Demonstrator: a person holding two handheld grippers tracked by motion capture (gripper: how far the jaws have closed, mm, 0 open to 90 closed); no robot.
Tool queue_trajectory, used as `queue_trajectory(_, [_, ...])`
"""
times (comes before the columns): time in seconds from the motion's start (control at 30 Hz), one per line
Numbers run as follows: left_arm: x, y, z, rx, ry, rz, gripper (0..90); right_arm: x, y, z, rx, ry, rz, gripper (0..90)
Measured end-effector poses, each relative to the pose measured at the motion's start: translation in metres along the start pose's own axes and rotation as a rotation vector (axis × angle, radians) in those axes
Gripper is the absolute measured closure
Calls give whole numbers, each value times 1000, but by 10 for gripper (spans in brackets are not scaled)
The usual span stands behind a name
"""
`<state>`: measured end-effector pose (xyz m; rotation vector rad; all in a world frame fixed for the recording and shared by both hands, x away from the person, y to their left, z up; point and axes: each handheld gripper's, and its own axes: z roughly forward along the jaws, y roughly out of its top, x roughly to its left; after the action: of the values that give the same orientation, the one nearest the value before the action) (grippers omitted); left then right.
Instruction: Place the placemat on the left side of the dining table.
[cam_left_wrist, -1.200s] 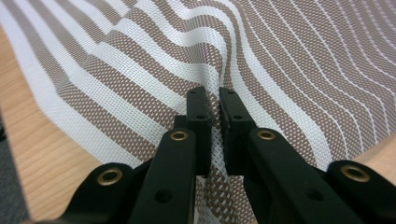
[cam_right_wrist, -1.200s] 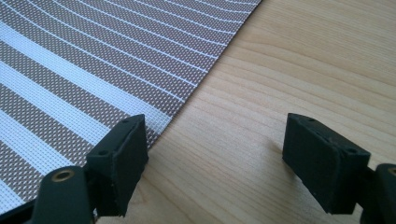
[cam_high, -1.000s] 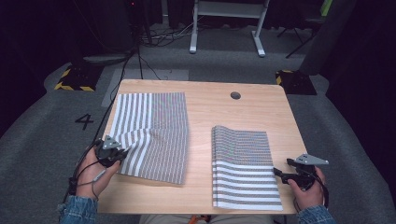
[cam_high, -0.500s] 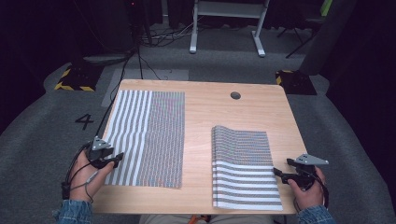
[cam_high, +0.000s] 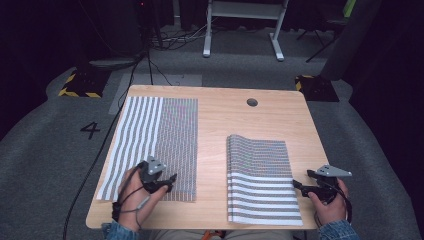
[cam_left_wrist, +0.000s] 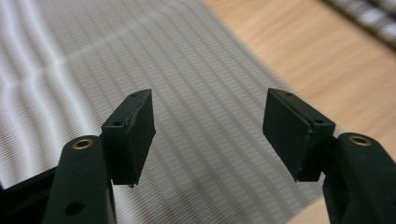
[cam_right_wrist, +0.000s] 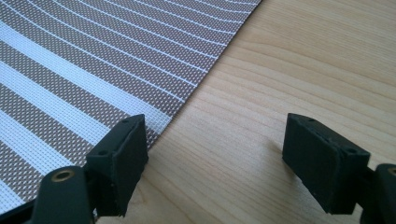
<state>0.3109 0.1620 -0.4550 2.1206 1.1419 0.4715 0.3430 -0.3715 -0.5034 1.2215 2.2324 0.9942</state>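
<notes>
Two striped woven mats lie on the wooden table. The left mat is spread flat, wide stripes on its left half, fine weave on its right. My left gripper hovers over that mat's near edge, open, nothing between its jaws; its own view looks down on the fine weave. The right mat lies folded, with a raised curl along its left side. My right gripper sits just off this mat's right edge, open and empty, over bare wood beside the mat's corner.
A round cable hole is in the table near its far edge. Bare wood runs between the two mats and behind the right one. A desk frame and cables stand on the grey floor beyond the table.
The left mat's lifted near corner was laid flat and let go. My left gripper then shifted right along the mat's near edge. The right gripper stayed put.
</notes>
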Motion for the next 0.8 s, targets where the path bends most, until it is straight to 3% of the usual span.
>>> queue_trajectory(0.1, [-20, 0, 15, 52, -50, 21, 329, 0, 0, 0, 0, 0, 0, 222])
queue_trajectory(0.13, [-22, 0, 18, 67, -57, 38, 321, 0, 0, 0, 0, 0, 0, 223])
queue_trajectory(0.27, [-35, -5, 32, 117, -90, 43, 312, 0, 0, 0, 0, 0, 0, 223])
queue_trajectory(0.33, [-38, -5, 37, 118, -96, 58, 309, 0, 0, 0, 0, 0, 1, 223])
queue_trajectory(0.37, [-39, -6, 38, 136, -99, 47, 307, 0, 0, 0, 0, 0, 0, 223])
queue_trajectory(0.47, [-40, -9, 43, 115, -97, 12, 300, 0, 0, 0, 0, 0, 0, 222])
queue_trajectory(0.57, [-40, -9, 43, 104, -74, 18, 313, 0, 0, 0, 0, 0, 1, 223])
queue_trajectory(0.8, [-31, -16, 47, 27, -82, 22, 349, 0, 0, 0, 0, 0, 0, 222])
